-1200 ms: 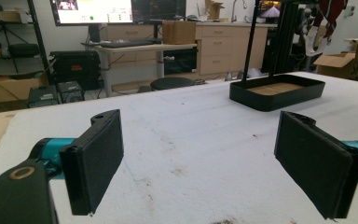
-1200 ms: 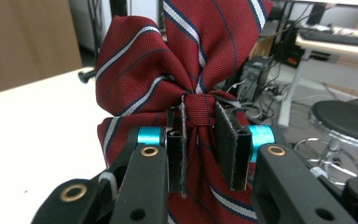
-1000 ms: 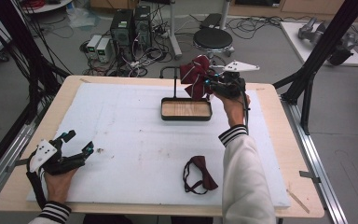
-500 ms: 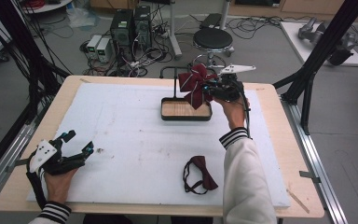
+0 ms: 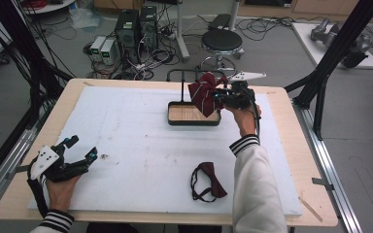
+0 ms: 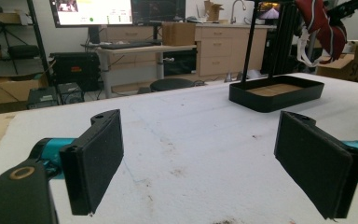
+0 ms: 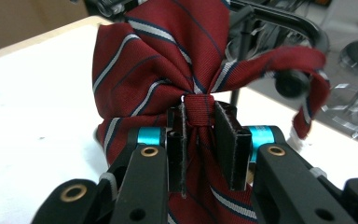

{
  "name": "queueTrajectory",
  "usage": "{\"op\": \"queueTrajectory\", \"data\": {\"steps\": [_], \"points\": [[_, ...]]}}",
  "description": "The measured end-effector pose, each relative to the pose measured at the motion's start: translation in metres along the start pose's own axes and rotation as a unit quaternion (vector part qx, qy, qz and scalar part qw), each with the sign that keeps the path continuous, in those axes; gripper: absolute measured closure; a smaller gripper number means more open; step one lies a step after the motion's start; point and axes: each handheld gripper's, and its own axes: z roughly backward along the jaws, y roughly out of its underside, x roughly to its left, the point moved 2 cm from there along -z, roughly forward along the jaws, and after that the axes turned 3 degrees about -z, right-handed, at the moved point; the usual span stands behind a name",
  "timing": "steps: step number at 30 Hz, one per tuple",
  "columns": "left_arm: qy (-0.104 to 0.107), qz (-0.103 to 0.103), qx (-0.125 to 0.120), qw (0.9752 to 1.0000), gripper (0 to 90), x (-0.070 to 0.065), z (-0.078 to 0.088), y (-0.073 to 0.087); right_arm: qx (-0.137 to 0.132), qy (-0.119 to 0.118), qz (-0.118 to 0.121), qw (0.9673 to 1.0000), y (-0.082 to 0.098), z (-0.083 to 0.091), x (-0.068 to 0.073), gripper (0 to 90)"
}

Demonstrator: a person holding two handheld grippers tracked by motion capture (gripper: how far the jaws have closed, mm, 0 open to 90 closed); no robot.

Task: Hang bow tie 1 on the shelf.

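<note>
Striped bow tie, high view: a dark red bow tie with pale stripes [image 5: 205, 93] was held up by the right gripper [image 5: 219, 98] at the crossbar of a black stand [image 5: 194, 74], above the stand's tray.
Progress, high view: hanging looked under way but unfinished; the tie seemed to rest on the gripper, not the bar. A plain bow tie [image 5: 212, 180] lay flat near the tabletop's [image 5: 145, 145] front edge, well apart from the stand, apparently waiting its turn.
Left gripper, high view: the left gripper [image 5: 81, 154] rested at the front left corner, away from both ties.
Left fingers, left gripper view: two flat black rectangular fingers [image 6: 95, 158] stood wide apart, holding nothing.
Surfaces, left gripper view: the tabletop was covered with a white, slightly rough sheet with small dark specks. The tray [image 6: 276, 93] was a shallow black rounded rectangle with a wood-grained floor and a thin black upright post.
Right fingers, right gripper view: the padded black fingers [image 7: 231, 144] were closed on the striped tie's centre knot [image 7: 198, 109].
Fabric, right gripper view: finely ribbed woven cloth, dark red with white and navy diagonal stripes, gathered into soft folds that fanned out from the tight knot band. One end curled over toward the blurred black bar [image 7: 279, 23].
</note>
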Motion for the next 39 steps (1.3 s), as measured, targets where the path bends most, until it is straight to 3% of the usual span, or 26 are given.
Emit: {"op": "queueTrajectory", "data": {"steps": [2,5,21,26,29,32,35,39], "points": [[0.0,0.0,0.0,1.0,16.1,0.0,0.0,0.0,0.012,-0.002,-0.016,0.9998,0.009,-0.003,-0.003,75.1],[0.0,0.001,0.0,1.0,16.1,0.0,0.0,0.0,0.001,-0.001,-0.018,0.9998,0.018,-0.003,-0.007,75.1],[-0.001,-0.001,0.001,1.0,16.0,0.0,0.0,0.0,0.022,0.003,-0.028,0.9994,0.031,-0.022,-0.015,74.5],[0.0,-0.001,0.001,1.0,16.0,0.0,0.0,0.0,0.02,0.001,-0.043,0.9989,0.037,-0.023,-0.015,74.4],[-0.001,-0.001,0.001,1.0,16.0,0.0,0.0,0.0,0.013,0.005,-0.039,0.9991,0.036,-0.022,-0.016,72.7],[-0.001,0.0,0.001,1.0,16.0,0.0,0.0,0.0,-0.001,0.01,-0.039,0.9992,0.035,-0.022,-0.016,56.4],[-0.001,-0.002,0.001,1.0,16.0,-0.001,0.0,0.0,-0.012,0.017,-0.057,0.9981,0.035,-0.024,-0.016,27.5],[0.0,-0.002,0.002,1.0,16.0,-0.001,0.0,0.0,0.005,0.019,-0.052,0.9985,0.037,-0.027,-0.013,15.7]]}}
